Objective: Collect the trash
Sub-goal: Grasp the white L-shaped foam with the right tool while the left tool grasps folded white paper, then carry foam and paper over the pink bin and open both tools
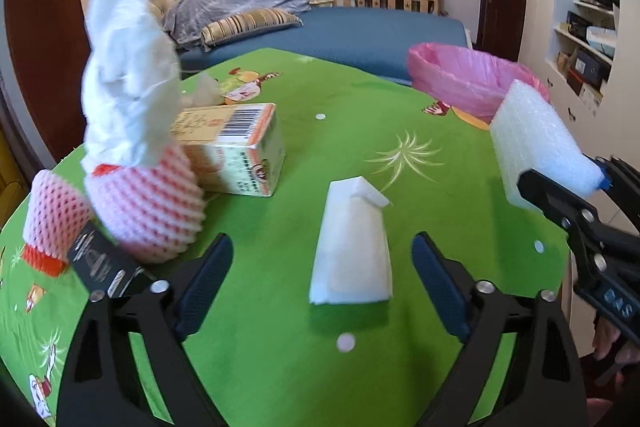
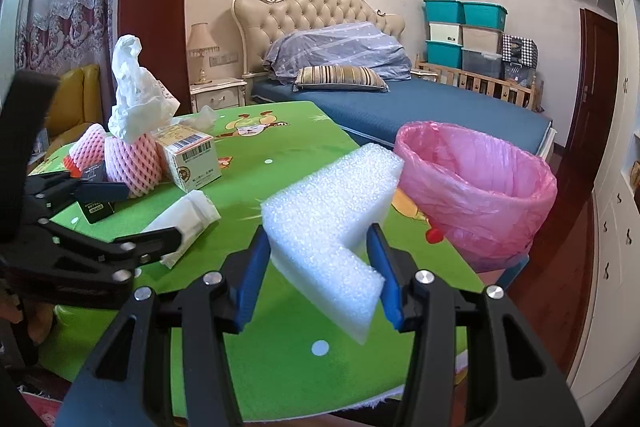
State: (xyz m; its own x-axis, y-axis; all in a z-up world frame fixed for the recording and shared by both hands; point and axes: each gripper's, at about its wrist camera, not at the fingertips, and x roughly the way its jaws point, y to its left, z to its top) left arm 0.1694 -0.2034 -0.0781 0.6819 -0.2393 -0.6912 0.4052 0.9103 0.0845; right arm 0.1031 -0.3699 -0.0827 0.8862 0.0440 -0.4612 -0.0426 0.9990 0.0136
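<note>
- Step in hand, as judged: two pieces of trash are being dealt with at once. One is already picked up and on its way to the bin; the other is being lined up for a grab.
- Right tongs (image 2: pixel 318 267): clamped on a white foam block (image 2: pixel 332 223). The blue pads press its two sides and the block is clear of the green table (image 2: pixel 280 347).
- Bin (image 2: pixel 476 187), lined with a pink bag, stands at about 2 o'clock from the right tongs, near but not under the block. Its mouth is open.
- Next move for the right, as judged: carry the block over the rim, then part the pads. Risk: the light foam may catch the loose bag edge.
- Left tongs (image 1: pixel 322 287): apart, nothing held. A folded white tissue (image 1: pixel 352 247) lies flat on the table between the two pads, touching neither.
- Next move for the left, as judged: lower onto the tissue and close. It is thin and soft, so the pads need to reach the table to pinch it.
- Other trash, at 10 to 11 o'clock from the left tongs: two pink foam nets (image 1: pixel 148 203), one stuffed with a white bag (image 1: pixel 128 67), and a carton (image 1: pixel 236 151) on its side. A small dark box (image 1: pixel 100 259) lies just beside the nets.
- None of these is touched.
</note>
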